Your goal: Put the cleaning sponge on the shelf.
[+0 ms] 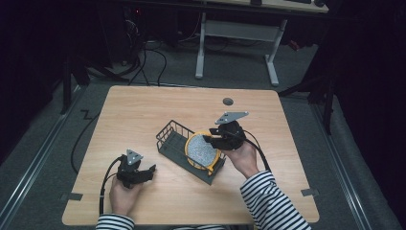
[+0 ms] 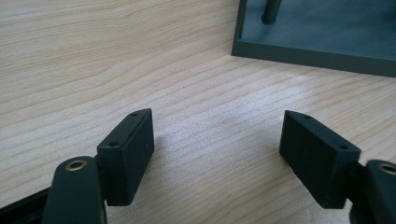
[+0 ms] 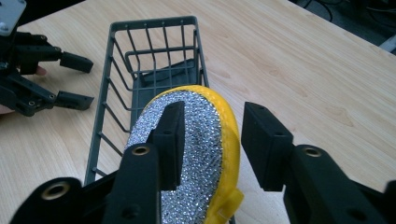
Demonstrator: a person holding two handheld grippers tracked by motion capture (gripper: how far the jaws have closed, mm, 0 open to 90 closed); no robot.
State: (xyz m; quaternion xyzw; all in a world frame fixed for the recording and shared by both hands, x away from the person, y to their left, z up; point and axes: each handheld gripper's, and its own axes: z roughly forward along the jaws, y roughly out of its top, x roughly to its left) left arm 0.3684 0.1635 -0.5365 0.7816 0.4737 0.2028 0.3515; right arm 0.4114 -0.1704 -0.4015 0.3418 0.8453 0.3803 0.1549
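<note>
The right gripper [image 3: 210, 144] has its two black jaws standing apart on either side of the upper edge of a round sponge [image 3: 201, 140]; the left jaw lies against the glittery face, while a gap shows between the right jaw and the yellow back, so the pads do not squeeze it. The sponge is a disc with a silver, sparkling front that looks grainy, and a bright yellow body that forms a rim around it. It stands on its edge, leaning a little, at the end of the wire basket [image 1: 172, 139] nearest to the right hand [image 1: 244, 155]. The basket is dark grey, long and narrow, with thin upright wires and a flat solid floor; apart from the sponge, the rest of the floor in view is bare. It lies slanted on the light wooden table [image 1: 143, 105]. The left gripper [image 2: 217, 140] is apart from the basket, near the basket's left side, and low over the wood. Its jaws are wide apart with nothing between them, and one corner of the basket's base is just ahead of them.
</note>
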